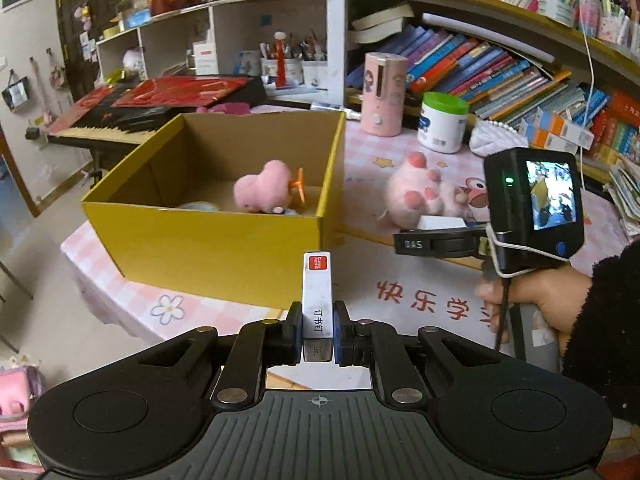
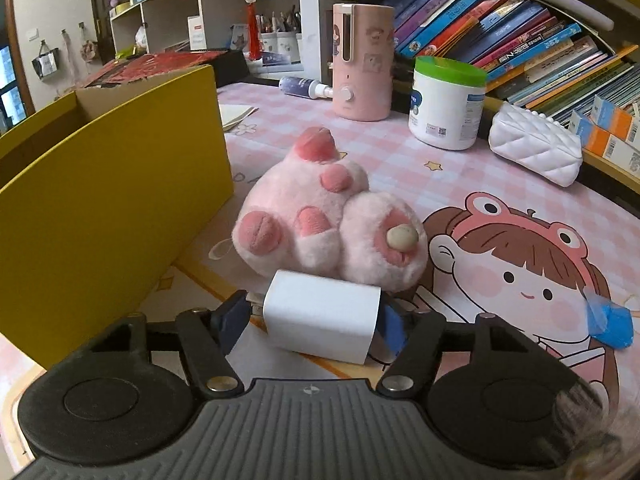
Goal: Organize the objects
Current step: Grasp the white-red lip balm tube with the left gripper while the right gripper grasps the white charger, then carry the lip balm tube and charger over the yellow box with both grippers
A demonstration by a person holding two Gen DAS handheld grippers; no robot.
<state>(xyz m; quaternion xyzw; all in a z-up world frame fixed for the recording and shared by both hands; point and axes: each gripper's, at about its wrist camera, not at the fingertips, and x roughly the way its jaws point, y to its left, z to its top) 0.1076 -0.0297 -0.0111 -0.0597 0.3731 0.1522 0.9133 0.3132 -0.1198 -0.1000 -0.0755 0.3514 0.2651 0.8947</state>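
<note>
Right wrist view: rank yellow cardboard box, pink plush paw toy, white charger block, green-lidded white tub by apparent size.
1. Yellow cardboard box
2. Pink plush paw toy
3. White charger block and green-lidded white tub: look alike; the charger sits nearer, so unranked.

Yellow cardboard box (image 1: 208, 236) at centre left, plain brown inside; pink plush (image 2: 320, 216) with darker pink pads mid-frame; white charger (image 2: 320, 316) below it; white staple box (image 1: 317, 292) with a red label; pink-and-white checked tablecloth (image 2: 400, 152), seemingly cartoon-printed; white tub (image 2: 446, 104), green lid, upper right
</note>
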